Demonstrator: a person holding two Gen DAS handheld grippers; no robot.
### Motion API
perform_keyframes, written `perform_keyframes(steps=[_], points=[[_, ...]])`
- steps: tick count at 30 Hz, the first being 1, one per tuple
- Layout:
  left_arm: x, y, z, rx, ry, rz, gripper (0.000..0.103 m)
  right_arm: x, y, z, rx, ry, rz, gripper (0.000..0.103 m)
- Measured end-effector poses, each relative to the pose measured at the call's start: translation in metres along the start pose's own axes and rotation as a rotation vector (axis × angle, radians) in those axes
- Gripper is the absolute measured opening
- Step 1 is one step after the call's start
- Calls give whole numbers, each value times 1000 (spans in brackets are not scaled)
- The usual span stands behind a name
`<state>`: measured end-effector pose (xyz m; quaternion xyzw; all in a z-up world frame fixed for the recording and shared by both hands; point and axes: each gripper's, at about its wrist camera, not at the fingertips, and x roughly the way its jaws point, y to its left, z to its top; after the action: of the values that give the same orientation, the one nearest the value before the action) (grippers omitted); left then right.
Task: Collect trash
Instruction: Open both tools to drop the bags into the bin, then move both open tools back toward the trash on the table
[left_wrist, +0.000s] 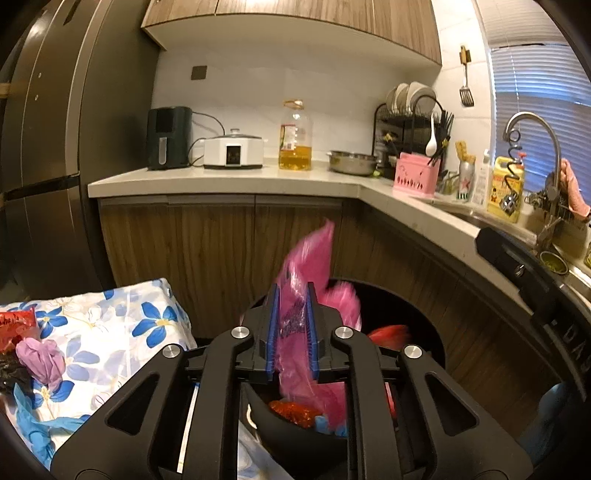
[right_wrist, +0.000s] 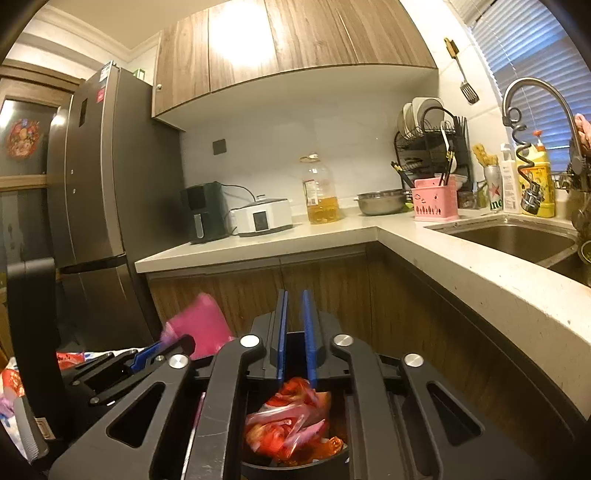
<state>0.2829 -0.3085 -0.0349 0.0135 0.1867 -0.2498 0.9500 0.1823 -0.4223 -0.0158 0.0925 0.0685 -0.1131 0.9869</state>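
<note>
the left hand-held gripper (left_wrist: 291, 325) points slightly downward over a round black trash bin (left_wrist: 417, 314), its blue pads narrowly apart with a crumpled pink plastic bag (left_wrist: 295, 332) between them. the right hand-held gripper (right_wrist: 294, 332), slightly parted and empty, hangs above red and pink wrappers (right_wrist: 291, 428) in the bin. a floral-cloth surface (left_wrist: 110, 325) lies left.

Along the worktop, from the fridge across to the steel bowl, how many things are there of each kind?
Electric appliances: 2 (air fryer, white cooker)
Oil bottle: 1
Steel bowl: 1
Total: 4
</note>
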Motion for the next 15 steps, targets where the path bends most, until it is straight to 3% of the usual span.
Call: perform_keyframes(steps=[1, 3, 7, 9, 15], points=[[1, 2, -1, -5, 7, -1, 18, -2, -1, -1, 3, -4, -4, 19], [1, 4, -3, -15, 11, -8, 35, -4, -2, -1, 5, -5, -10, 23], [-3, 8, -5, -26, 9, 0, 51, -8, -5, -3, 23, 2, -21, 36], [-7, 10, -6, -30, 6, 11, 64, -11, -3, -3, 21, 5, -25, 42], [-29, 19, -15, -32, -1, 54, 84, -23, 2, -8, 23, 23, -16, 62]])
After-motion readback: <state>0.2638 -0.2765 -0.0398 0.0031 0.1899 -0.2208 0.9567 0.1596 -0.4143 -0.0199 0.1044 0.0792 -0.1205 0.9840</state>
